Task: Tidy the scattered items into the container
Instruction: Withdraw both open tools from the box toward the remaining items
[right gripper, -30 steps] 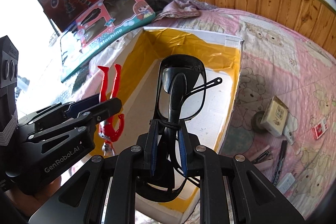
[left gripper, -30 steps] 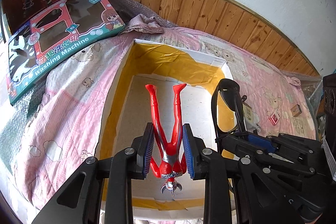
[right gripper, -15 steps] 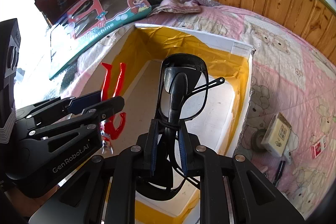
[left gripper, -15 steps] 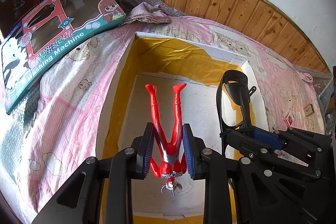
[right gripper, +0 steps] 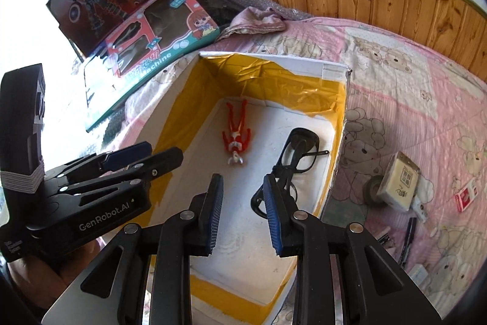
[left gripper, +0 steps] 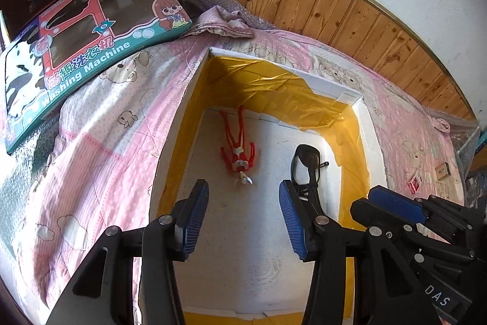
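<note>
Hovering side by side above the open container (left gripper: 185, 99), both tools are empty. The left tool (left gripper: 243, 217) has its blue pads spread wide apart with nothing between them, and the right tool (right gripper: 242, 198) is likewise parted and holds nothing. Directly beneath, on the white floor of the container, lies the red figure (left gripper: 239, 148), flat on its back with legs pointing to the far wall; just to its right, apart from it, lie the black glasses (right gripper: 293, 157), folded, with one arm sticking out toward the right-hand wall. Each item rests roughly in line with the tool above it, which suggests a plain drop from a low height rather than a careful set-down. The container is lined with yellow tape along its inner walls and sits on a bed covered by a pink quilt (right gripper: 411, 99). Its floor has ample bare area left, so further items will fit without stacking. Tidying is judged only partly complete: on the quilt to the right of the container remain a small cream box (right gripper: 400, 181) leaning on a dark roll (right gripper: 373, 194), a red and white packet (right gripper: 465, 194), a black pen (right gripper: 406, 242) and some smaller bits too small to identify. The wide opening of both tools suits a fresh pick, and the right tool is nearer that cluster. Two large toy boxes (right gripper: 152, 47) lean at the far left, well apart from the container.
</note>
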